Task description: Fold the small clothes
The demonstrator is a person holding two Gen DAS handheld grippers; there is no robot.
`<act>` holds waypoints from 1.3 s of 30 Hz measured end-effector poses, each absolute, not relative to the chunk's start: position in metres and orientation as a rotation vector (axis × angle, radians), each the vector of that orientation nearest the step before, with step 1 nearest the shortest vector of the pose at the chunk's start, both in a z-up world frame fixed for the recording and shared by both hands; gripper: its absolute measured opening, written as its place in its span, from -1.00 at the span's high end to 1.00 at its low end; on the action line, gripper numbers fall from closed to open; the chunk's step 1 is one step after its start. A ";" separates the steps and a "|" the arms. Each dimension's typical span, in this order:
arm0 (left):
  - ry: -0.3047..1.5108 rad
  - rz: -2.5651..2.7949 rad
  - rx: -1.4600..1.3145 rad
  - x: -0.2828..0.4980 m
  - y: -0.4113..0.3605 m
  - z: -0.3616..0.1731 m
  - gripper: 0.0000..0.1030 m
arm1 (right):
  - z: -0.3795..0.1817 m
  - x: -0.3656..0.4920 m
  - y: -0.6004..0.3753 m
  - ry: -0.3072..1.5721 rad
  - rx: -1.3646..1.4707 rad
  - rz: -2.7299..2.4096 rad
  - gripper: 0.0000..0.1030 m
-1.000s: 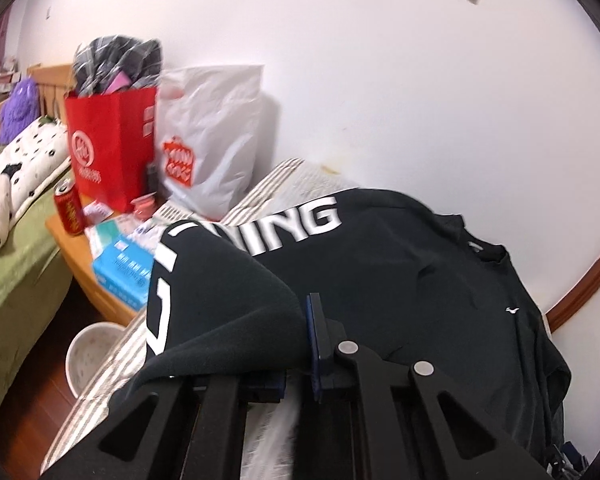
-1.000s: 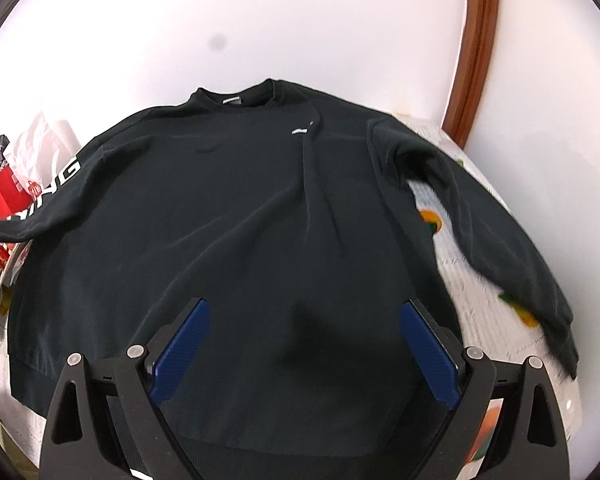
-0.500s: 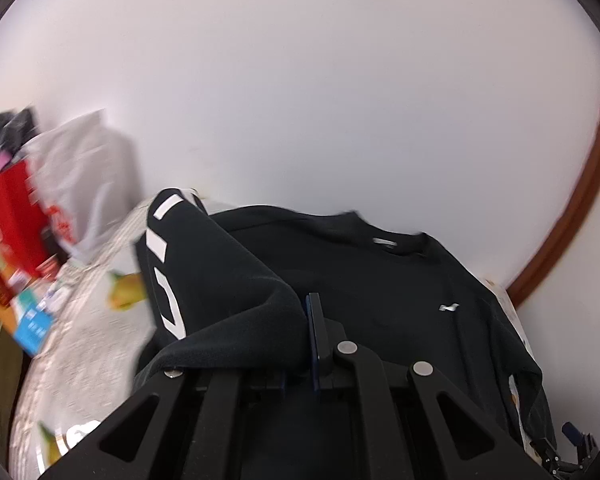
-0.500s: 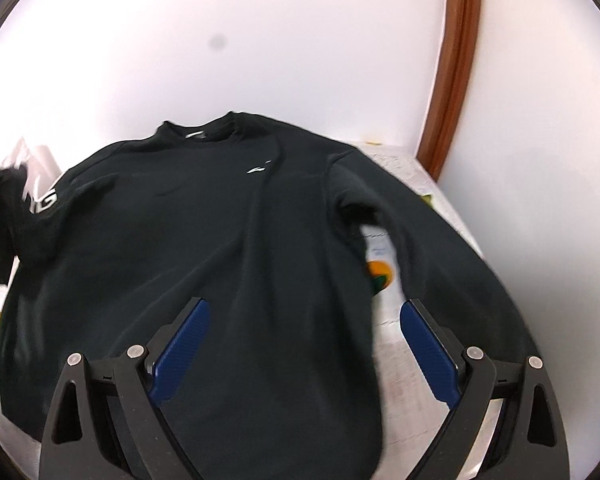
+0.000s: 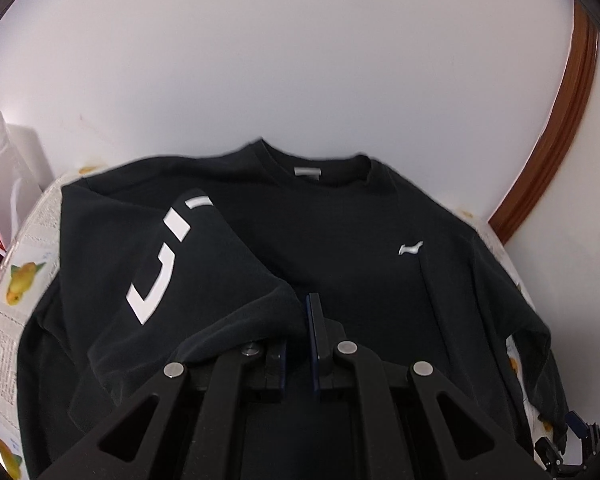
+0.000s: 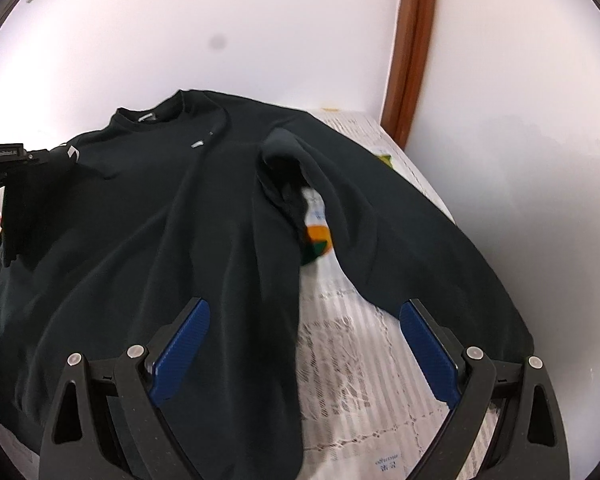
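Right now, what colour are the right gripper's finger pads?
Blue pads, clearest in the right wrist view.

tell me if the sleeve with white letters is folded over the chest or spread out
Folded over, partly. The left hand-held gripper is shut on the cuff of the black sweatshirt's lettered sleeve, holding it across the chest; the other sleeve lies spread.

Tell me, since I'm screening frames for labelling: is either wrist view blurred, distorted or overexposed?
Left wrist: sharp, wall bright, door trim bowed by the fisheye, black sweatshirt nearly detail-free. Right wrist: slight smear on the tablecloth and sweatshirt edges; dark vignette in the corners.
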State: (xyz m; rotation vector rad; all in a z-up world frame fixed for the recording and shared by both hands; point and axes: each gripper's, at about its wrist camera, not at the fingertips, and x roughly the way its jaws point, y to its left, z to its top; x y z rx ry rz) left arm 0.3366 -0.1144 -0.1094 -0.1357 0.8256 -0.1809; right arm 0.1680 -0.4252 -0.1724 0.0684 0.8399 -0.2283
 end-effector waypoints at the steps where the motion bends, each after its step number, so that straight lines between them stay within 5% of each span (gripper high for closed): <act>1: 0.833 -0.178 -0.133 0.336 -0.116 -0.111 0.83 | -0.176 0.166 -0.427 0.845 0.073 -0.229 -0.84; 3: 0.850 -0.172 -0.114 0.336 -0.119 -0.115 0.72 | -0.182 0.164 -0.428 0.858 0.078 -0.229 -0.84; 7: 0.849 -0.175 -0.090 0.321 -0.118 -0.113 -0.23 | -0.192 0.155 -0.426 0.883 0.093 -0.219 -0.84; 8: 0.827 -0.178 -0.085 0.313 -0.115 -0.109 -0.26 | -0.193 0.153 -0.425 0.885 0.100 -0.212 -0.84; 15: 0.802 -0.117 -0.063 0.268 -0.071 -0.096 -0.28 | -0.201 0.134 -0.408 0.899 0.109 -0.184 -0.82; 20: 0.834 -0.021 -0.078 0.226 -0.010 -0.107 -0.28 | -0.215 0.116 -0.397 0.936 0.092 -0.170 -0.28; 30: 0.964 0.088 -0.075 0.156 0.080 -0.161 -0.29 | -0.229 0.085 -0.390 0.924 0.157 -0.161 -0.17; 39: 0.974 -0.018 -0.082 0.130 0.075 -0.191 -0.26 | -0.229 0.082 -0.374 0.902 0.138 -0.140 0.24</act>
